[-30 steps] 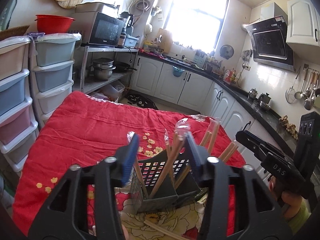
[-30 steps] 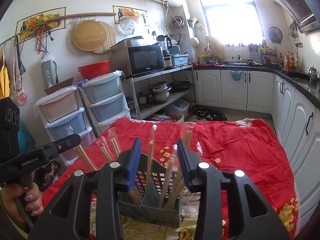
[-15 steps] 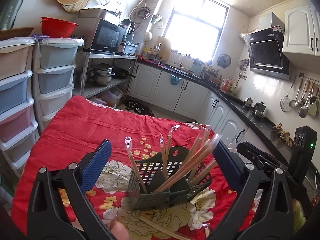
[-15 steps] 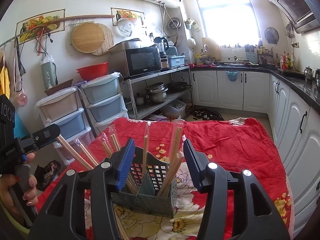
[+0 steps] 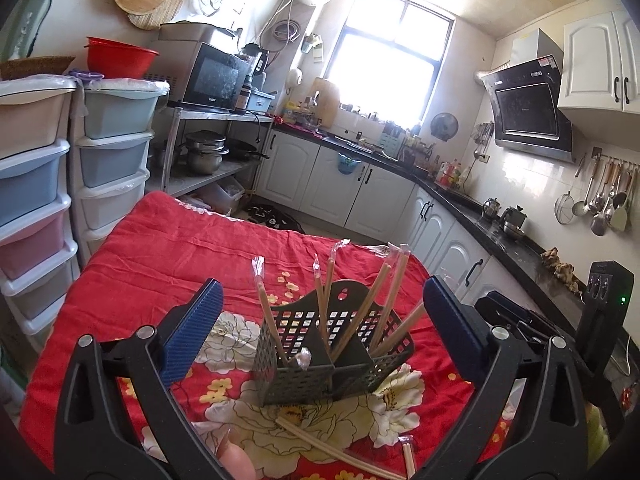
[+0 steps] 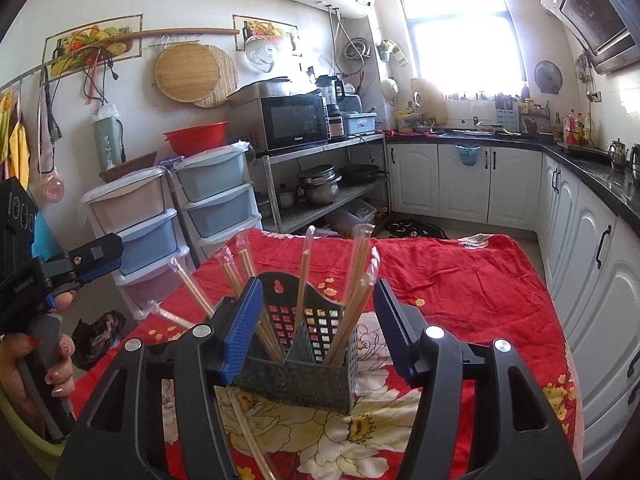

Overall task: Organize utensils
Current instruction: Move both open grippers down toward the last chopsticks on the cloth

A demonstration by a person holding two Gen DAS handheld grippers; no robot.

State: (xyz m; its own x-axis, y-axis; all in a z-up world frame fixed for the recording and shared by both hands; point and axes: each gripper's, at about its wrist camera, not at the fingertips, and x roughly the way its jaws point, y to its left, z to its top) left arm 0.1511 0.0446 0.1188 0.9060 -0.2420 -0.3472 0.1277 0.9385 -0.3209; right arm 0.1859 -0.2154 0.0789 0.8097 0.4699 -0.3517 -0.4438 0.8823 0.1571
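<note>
A dark slotted utensil holder (image 5: 332, 356) stands on the red floral cloth (image 5: 160, 264). Several wooden chopsticks in clear sleeves (image 5: 360, 312) lean upright in it. My left gripper (image 5: 320, 320) is wide open, its blue pads (image 5: 192, 332) well clear of the holder on both sides. In the right wrist view the holder (image 6: 300, 372) sits just beyond my right gripper (image 6: 318, 320). Its jaws are opening, and the pads (image 6: 244, 328) press on nothing. Loose sleeved chopsticks (image 5: 332, 444) lie on the cloth in front of the holder; one (image 6: 248, 436) also shows in the right wrist view.
Stacked plastic drawers (image 5: 112, 160) stand left of the table. A metal rack with a microwave (image 6: 296, 124) and pots is behind it. White cabinets (image 6: 580, 248) run along the right. A person's hand (image 6: 52, 364) grips the left tool's handle.
Both grippers have opened and drawn back from the holder. The left jaws went from half-closed around the chopsticks to fully wide. The chopsticks stay in the holder.
</note>
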